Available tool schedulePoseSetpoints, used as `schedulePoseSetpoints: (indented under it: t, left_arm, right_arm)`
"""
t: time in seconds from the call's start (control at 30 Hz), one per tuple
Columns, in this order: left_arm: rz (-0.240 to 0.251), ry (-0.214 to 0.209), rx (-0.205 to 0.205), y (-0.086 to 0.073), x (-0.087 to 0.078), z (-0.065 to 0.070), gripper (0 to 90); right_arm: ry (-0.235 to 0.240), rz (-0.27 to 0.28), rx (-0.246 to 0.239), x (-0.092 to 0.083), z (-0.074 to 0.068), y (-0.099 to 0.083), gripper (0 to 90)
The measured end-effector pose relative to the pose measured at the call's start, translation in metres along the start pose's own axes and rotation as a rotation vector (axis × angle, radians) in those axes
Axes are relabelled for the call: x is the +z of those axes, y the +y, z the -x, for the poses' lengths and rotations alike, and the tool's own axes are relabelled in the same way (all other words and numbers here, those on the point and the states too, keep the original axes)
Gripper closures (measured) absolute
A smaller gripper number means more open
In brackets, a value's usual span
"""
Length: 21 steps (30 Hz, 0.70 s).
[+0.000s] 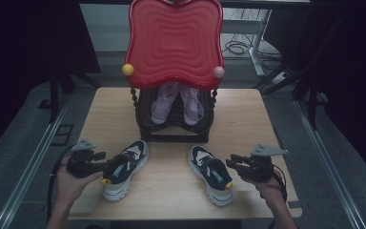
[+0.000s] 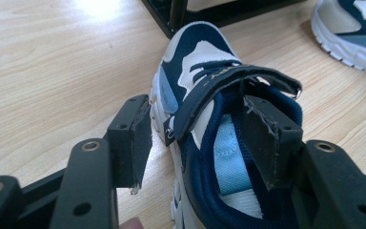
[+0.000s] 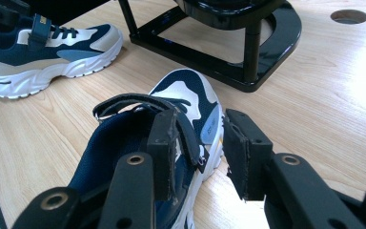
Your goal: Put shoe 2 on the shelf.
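Straddling collars, unclamped: left hand-held gripper [image 2: 195,143] left sneaker [image 2: 205,109], right hand-held gripper [image 3: 200,152] right sneaker [image 3: 186,95].

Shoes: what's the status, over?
Left gripper open, astride left shoe wall. Right gripper open, astride right shoe wall. Nothing in the way.

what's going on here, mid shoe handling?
A person works two navy and white sneakers on a wooden table, one gripper per shoe. The left gripper straddles the side wall of the left sneaker, one jaw inside the opening, one outside, with a gap at the outer pad. The right gripper does the same on the right sneaker, jaws not pinching. Both shoes rest on the table in front of a black rack holding a pink pair.
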<state>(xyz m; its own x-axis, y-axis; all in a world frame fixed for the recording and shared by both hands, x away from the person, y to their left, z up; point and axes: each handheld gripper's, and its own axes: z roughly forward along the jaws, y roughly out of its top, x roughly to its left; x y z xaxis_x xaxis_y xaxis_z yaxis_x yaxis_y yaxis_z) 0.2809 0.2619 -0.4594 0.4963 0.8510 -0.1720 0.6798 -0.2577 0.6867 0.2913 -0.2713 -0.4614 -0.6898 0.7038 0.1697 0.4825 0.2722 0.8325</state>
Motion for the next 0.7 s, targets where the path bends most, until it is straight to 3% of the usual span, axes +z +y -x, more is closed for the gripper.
schedulePoseSetpoints:
  t: [0.47, 0.7]
  left_arm:
    - [-0.055, -0.013, 0.021, 0.003, 0.016, -0.001, 46.3]
    - [-0.074, -0.013, 0.024, 0.002, 0.020, -0.002, 49.7]
  right_arm:
    - [0.045, -0.028, -0.016, 0.014, -0.004, 0.009, 64.8]
    - [0.064, -0.097, -0.033, 0.026, -0.008, 0.009, 64.1]
